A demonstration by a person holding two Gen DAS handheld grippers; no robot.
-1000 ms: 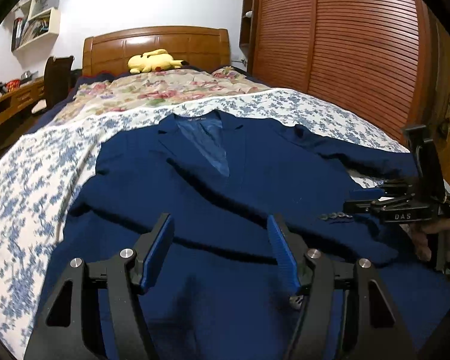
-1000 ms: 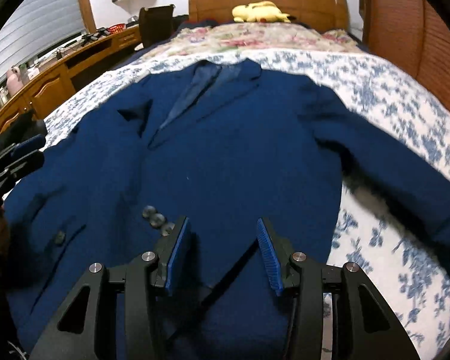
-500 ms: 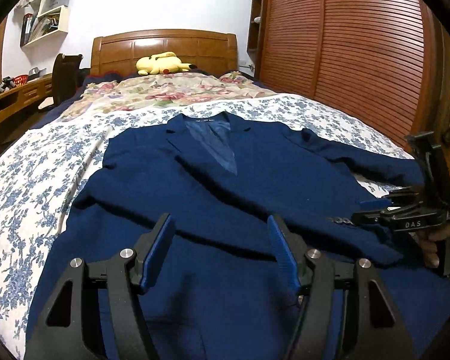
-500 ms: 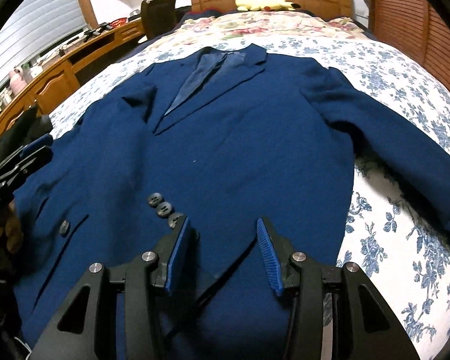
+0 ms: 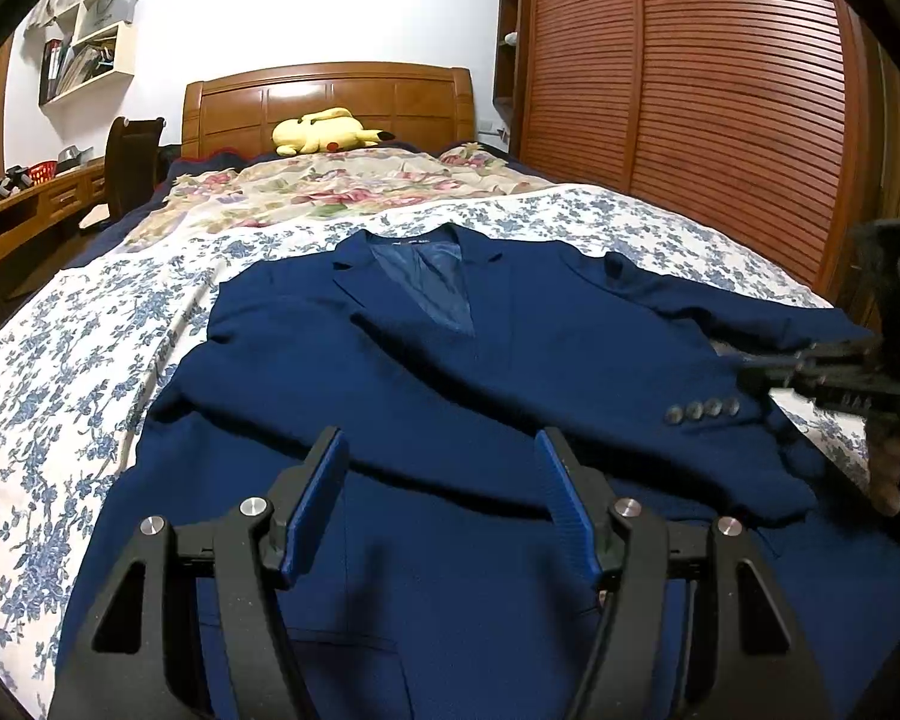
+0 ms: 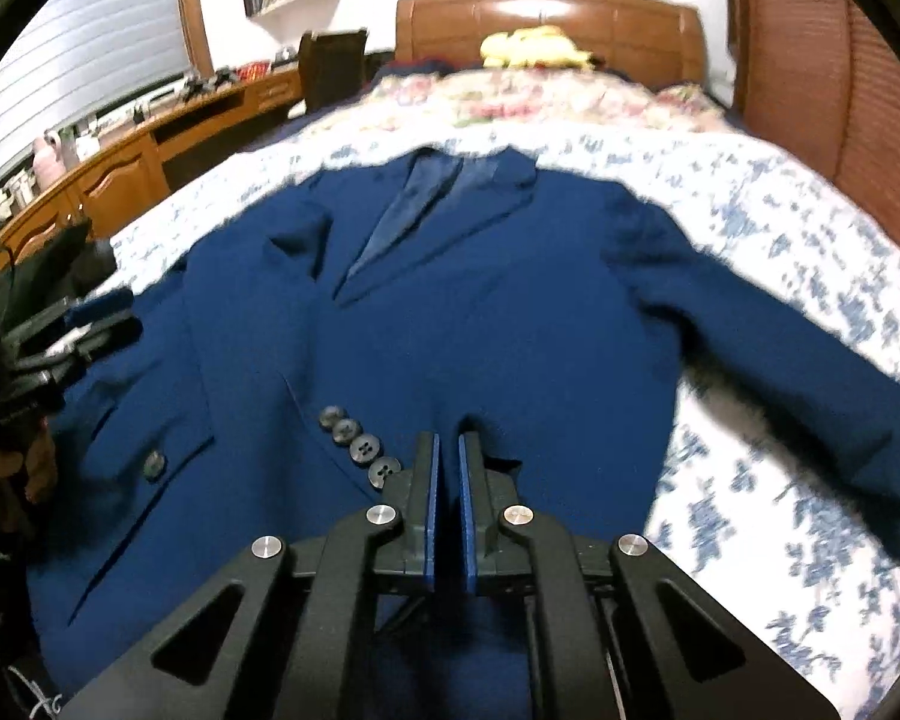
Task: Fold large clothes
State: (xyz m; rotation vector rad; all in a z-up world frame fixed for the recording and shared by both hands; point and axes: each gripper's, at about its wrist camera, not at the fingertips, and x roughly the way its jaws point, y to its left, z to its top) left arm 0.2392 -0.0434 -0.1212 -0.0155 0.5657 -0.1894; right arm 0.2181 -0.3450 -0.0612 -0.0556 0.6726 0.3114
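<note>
Right gripper just closed, seemingly pinching the sleeve cuff folded over the blazer. Left gripper gapes empty above the hem. Blazer runs collar-away.

A home bedroom: bed under floral bedding, carved wooden headboard, yellow plush toy at the pillow end, louvred wooden wardrobe doors, cluttered wall shelves, long wooden desk alongside.

Navy jacket on a white bedspread with blue flowers.
</note>
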